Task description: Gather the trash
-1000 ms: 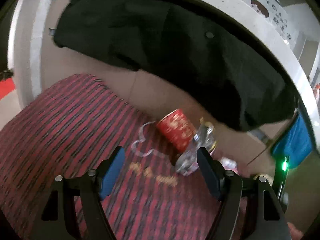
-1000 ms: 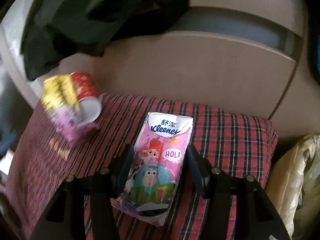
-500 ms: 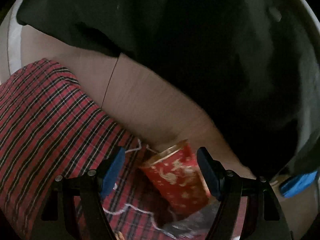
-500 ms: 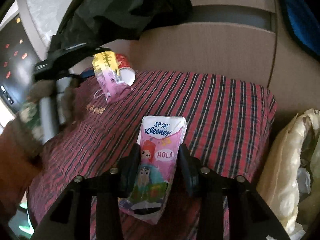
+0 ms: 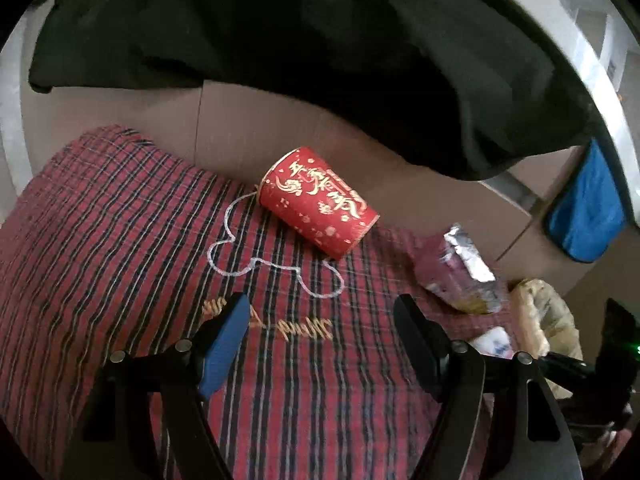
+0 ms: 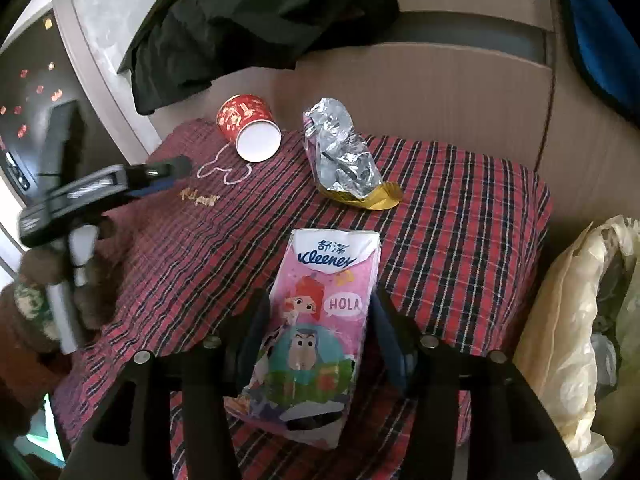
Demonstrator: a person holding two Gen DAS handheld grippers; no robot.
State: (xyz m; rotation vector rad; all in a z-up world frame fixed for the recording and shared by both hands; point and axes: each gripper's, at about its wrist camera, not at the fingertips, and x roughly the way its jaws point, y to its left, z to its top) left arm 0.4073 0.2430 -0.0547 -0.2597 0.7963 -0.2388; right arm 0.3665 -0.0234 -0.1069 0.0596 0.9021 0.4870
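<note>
While the left gripper (image 5: 320, 334) hovers open and empty over the plaid cushion (image 5: 100, 264), the red paper cup (image 5: 318, 208) lies tipped beyond its fingertips, a crumpled foil wrapper (image 5: 460, 272) to the cup's right.

In the right wrist view, the right gripper (image 6: 318, 322) has just been opening; the tissue pack (image 6: 316, 328) sits between its jaws, on the cushion nearer than the cup.
</note>
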